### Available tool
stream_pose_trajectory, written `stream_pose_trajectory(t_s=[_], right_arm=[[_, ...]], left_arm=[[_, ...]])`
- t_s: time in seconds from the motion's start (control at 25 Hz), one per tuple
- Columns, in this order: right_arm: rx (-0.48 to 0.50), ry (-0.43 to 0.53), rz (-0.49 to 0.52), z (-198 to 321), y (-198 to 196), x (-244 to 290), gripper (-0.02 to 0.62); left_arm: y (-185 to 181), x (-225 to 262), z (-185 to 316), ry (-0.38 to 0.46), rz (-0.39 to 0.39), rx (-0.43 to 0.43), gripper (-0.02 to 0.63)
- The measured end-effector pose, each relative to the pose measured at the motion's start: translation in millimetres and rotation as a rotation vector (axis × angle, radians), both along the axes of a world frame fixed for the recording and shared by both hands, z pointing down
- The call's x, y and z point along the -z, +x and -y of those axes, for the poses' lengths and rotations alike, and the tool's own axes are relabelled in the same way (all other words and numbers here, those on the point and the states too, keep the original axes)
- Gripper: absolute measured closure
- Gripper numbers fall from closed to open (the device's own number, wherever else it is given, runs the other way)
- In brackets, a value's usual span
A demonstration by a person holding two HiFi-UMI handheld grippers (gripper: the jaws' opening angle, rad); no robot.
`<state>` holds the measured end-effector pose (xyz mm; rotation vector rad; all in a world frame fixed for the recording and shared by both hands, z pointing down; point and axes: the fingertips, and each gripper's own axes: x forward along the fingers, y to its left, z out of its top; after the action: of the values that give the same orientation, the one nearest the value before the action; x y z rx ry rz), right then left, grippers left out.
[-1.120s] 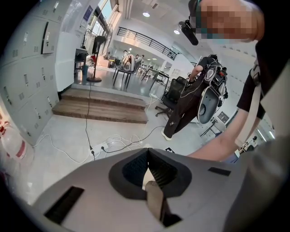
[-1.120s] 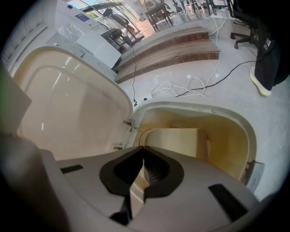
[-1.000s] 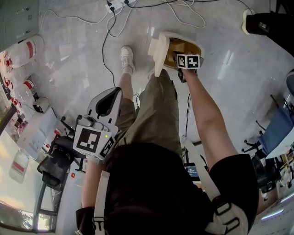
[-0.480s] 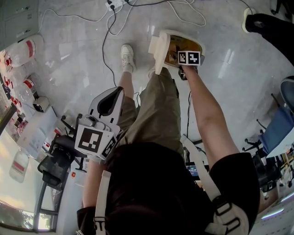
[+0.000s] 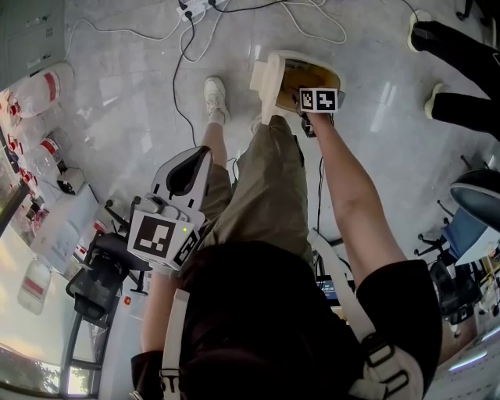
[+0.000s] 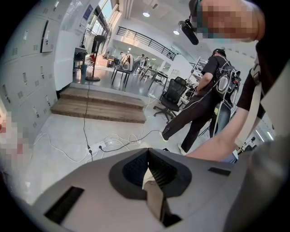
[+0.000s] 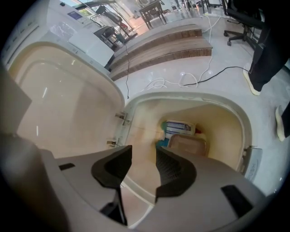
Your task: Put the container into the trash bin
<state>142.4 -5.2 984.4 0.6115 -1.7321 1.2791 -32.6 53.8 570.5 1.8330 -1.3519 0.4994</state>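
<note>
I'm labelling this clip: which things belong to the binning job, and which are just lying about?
Job: trash bin, its raised lid, container inside it, right gripper above, jaws opening with nothing between them.
Lying about: floor cables, power strip, office chair, left gripper with jaws together.

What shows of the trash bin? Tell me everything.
The trash bin looks like cream plastic, with a rounded rim, and stands on the pale glossy floor. Its lid is swung open on metal hinges and stands up at the left in the right gripper view. Inside lie a clear-lidded container and a blue-and-white packet. The right gripper hangs over its mouth, jaws opening with nothing between them.
</note>
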Motion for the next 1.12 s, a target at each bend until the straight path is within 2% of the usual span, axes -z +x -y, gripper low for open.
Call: stream_pose_trajectory(t_s=[0.2,0.28,0.36,0.48,1.12], right_arm=[[-0.007,0.020,0.001,1.7,-0.2,12.3,0.435],[0.004,0.042,-0.005,2.7,0.9,20.1,0.462],[0.013,0.076,-0.020,6.1,3.0,28.1,0.532],[0.019,0.119,-0.026,15.0,2.9,44.0,0.561],[0.041,0.220,0.071,19.1,-37.2,155.8,0.580]], left_arm=[[-0.7,6.9,1.3,0.010,-0.002,-0.004,0.598],[-0.8,11.5,1.7,0.016,-0.002,-0.004,0.598],[-0.9,15.1,2.6,0.027,-0.003,-0.005,0.598],[-1.8,20.7,6.1,0.058,-0.012,-0.003,0.598],[-41.0,73.2,16.4,0.175,-0.019,0.043,0.598]])
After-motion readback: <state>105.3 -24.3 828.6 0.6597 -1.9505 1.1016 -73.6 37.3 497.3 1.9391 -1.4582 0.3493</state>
